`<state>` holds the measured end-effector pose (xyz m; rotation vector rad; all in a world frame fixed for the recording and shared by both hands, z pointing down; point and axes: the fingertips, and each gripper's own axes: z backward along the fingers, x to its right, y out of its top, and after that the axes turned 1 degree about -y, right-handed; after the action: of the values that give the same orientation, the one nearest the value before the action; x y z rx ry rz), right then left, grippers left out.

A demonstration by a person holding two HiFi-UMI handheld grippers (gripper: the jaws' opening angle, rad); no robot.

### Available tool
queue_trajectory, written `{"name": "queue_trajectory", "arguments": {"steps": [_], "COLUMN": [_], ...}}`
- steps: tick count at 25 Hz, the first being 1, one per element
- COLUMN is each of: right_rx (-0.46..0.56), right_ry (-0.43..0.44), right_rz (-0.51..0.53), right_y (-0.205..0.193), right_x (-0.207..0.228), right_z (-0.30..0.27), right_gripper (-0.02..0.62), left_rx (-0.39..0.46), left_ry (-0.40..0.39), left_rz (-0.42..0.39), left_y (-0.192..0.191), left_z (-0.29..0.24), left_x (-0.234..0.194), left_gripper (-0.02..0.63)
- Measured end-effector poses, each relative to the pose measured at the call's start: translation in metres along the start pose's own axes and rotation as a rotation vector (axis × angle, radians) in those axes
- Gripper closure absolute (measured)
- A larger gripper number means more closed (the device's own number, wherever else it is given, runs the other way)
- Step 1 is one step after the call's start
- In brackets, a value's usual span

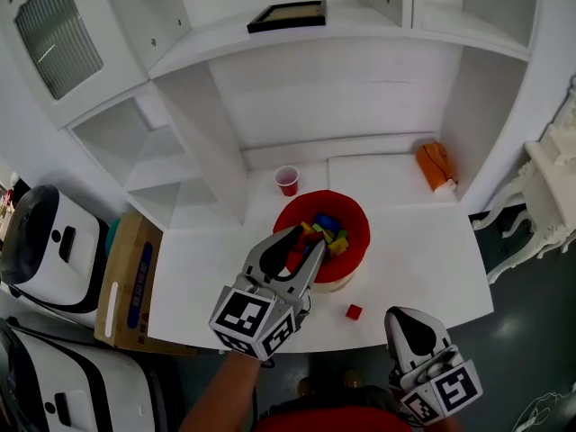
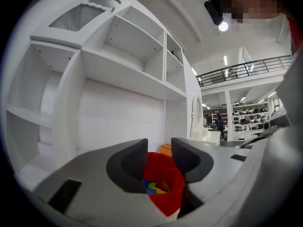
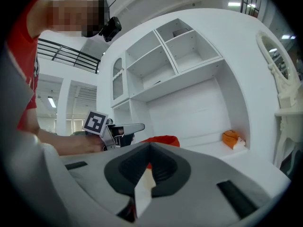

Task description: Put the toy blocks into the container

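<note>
In the head view, the left gripper (image 1: 306,241) hangs over the near left rim of the red container (image 1: 358,212), which stands at the middle of the white desk (image 1: 423,264) and holds a heap of coloured toy blocks (image 1: 328,232). One red block (image 1: 354,311) lies alone on the desk, just in front of the container and apart from it. The right gripper (image 1: 407,319) sits low at the desk's front right edge, well apart from the container. A small red cup (image 1: 286,180) stands behind the container, and an orange object (image 1: 435,166) lies at the back right. In the left gripper view, the dark fingers (image 2: 129,164) are spread, with nothing pinched; the container and the blocks in it show through the gap below. In the right gripper view, the fingers (image 3: 165,167) are pressed together and grip nothing, and beyond them the left gripper's marker cube and the container's red rim are visible.
</note>
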<state>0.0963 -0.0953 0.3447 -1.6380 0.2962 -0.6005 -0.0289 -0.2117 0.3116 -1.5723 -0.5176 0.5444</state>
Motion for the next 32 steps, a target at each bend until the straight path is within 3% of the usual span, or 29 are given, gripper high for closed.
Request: {"name": "queue_trajectory", "arguments": {"steps": [2,4,5,8,10,14,21,27,29,32], "right_rx": [-0.019,-0.053,-0.074,-0.156,-0.242,-0.443,-0.691,-0.778,-0.782,-0.747], "right_ry": [-0.005,-0.002,0.002,0.032,0.078,0.173,0.256,0.261,0.254,0.247], "right_rz": [0.017,0.046,0.061,0.105,0.138,0.219,0.328,0.401,0.413,0.376], "right_y": [-0.006,-0.017,-0.023,-0.051,-0.078,-0.13,-0.196,-0.225,-0.229,-0.224], "right_x": [0.004,0.007,0.008,0.012,0.013,0.013,0.017,0.016,0.017,0.015], "right_z": [0.0,-0.003,-0.006,-0.015,-0.023,-0.039,-0.057,-0.066,-0.067,-0.066], "right_gripper": [0.581,0.581,0.58,0.568,0.493,0.406,0.393,0.394,0.43,0.433], "left_rx": [0.039,0.07,0.074,0.058,0.043,-0.035,-0.126,-0.139,-0.141,-0.138], "left_ry": [-0.004,-0.006,-0.011,-0.035,-0.048,-0.077,-0.097,-0.065,-0.058,-0.051], "left_rz": [0.001,-0.002,-0.003,-0.003,-0.003,0.039,0.084,0.097,0.107,0.116], "left_y": [0.002,0.003,0.001,-0.013,-0.026,-0.056,-0.081,-0.087,-0.089,-0.089], "left_z": [0.006,0.017,0.023,0.04,0.052,0.074,0.096,0.104,0.105,0.105], "left_x": [0.006,0.013,0.019,0.04,0.053,0.078,0.094,0.087,0.086,0.082], "left_gripper": [0.437,0.575,0.592,0.591,0.592,0.591,0.591,0.591,0.591,0.591]}}
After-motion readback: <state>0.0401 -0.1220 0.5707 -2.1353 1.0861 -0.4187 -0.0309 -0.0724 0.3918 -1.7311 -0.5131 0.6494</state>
